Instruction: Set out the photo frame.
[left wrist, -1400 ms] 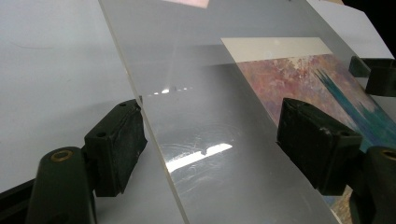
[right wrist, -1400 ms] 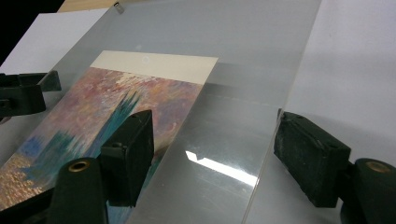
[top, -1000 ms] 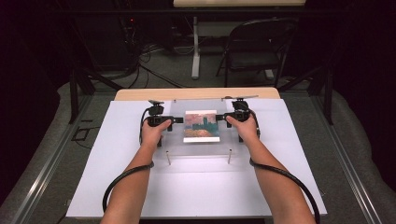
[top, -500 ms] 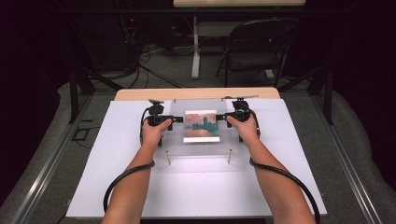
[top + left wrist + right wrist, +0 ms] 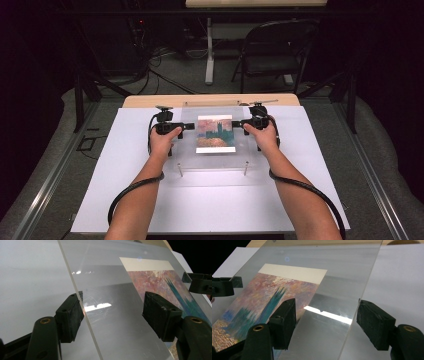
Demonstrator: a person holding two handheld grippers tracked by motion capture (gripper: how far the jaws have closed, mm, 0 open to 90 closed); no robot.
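Two tongs straddle opposite side edges of a clear acrylic sheet (image 5: 215,135): the left tongs (image 5: 112,312) and right tongs (image 5: 327,321) both stand released, jaws apart with the edge between them. The sheet lies over a painted print (image 5: 216,133) on short posts above the white bench (image 5: 210,205). My guess: an uneven or weak clench could let the slick sheet tilt, slip, and shift the print
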